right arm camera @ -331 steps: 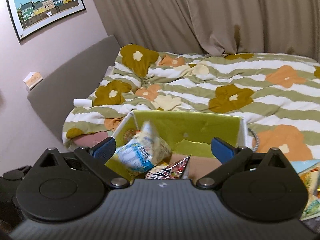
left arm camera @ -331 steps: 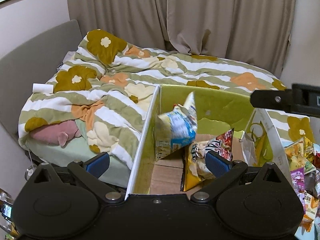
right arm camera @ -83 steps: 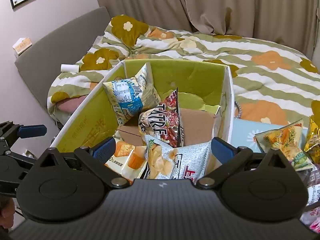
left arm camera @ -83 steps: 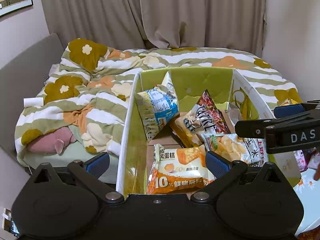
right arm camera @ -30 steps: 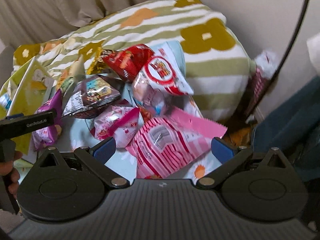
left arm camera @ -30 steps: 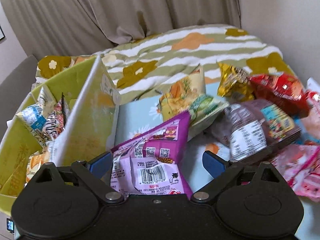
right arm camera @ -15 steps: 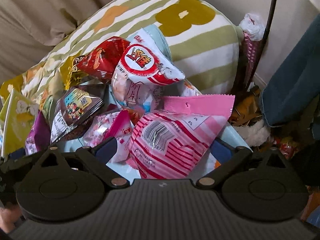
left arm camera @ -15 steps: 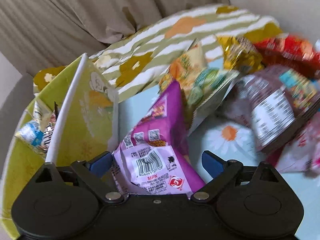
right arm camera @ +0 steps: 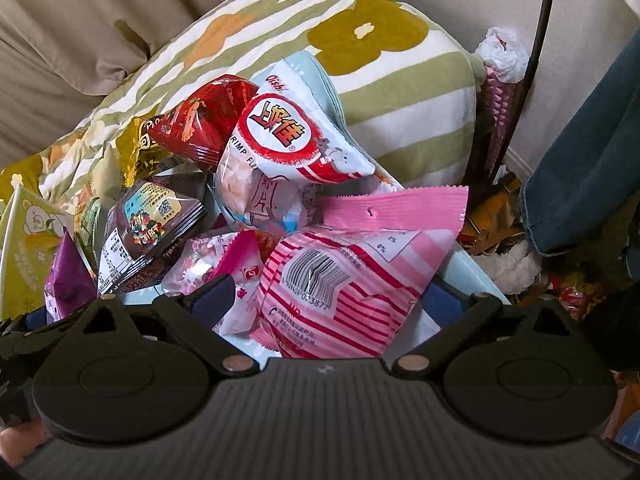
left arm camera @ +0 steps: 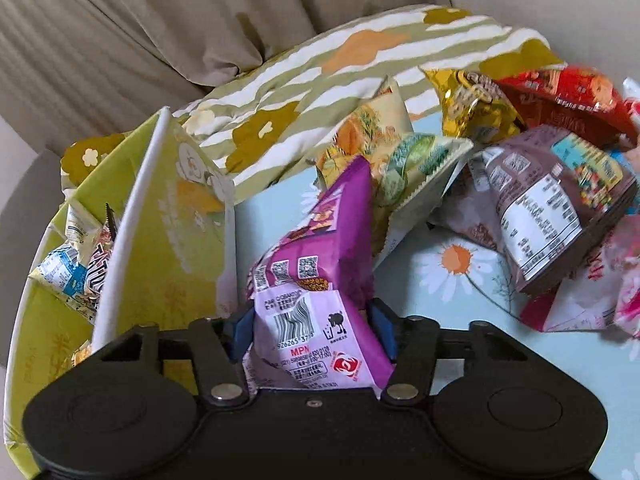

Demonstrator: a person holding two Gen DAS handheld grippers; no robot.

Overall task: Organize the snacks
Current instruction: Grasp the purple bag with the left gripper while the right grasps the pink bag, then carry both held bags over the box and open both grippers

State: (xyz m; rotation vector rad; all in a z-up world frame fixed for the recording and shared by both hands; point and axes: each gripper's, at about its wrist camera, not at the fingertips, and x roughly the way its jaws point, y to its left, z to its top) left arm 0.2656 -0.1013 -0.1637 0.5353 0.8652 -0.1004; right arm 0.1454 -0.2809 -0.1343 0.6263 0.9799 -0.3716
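My left gripper (left arm camera: 314, 326) is shut on a purple snack bag (left arm camera: 320, 280), pinching its lower end right beside the green cardboard box (left arm camera: 160, 240). The box holds several snack bags (left arm camera: 76, 256). My right gripper (right arm camera: 326, 294) is open, its fingers on either side of a pink striped snack bag (right arm camera: 352, 280) that lies on the pile. The purple bag also shows at the left of the right wrist view (right arm camera: 66, 280).
Loose snacks lie on a light blue daisy cloth (left arm camera: 452, 264): a brown bag (left arm camera: 556, 208), a yellow-green bag (left arm camera: 396, 156), a gold bag (left arm camera: 476, 108), red bags (right arm camera: 204, 120), a white Oishi bag (right arm camera: 288, 140). The striped floral duvet (right arm camera: 360, 60) lies behind. Clutter and denim (right arm camera: 580, 160) are at the right.
My left gripper has closed on the purple bag, which was between open fingers before. My right gripper has moved closer over the pink striped bag and stays open.
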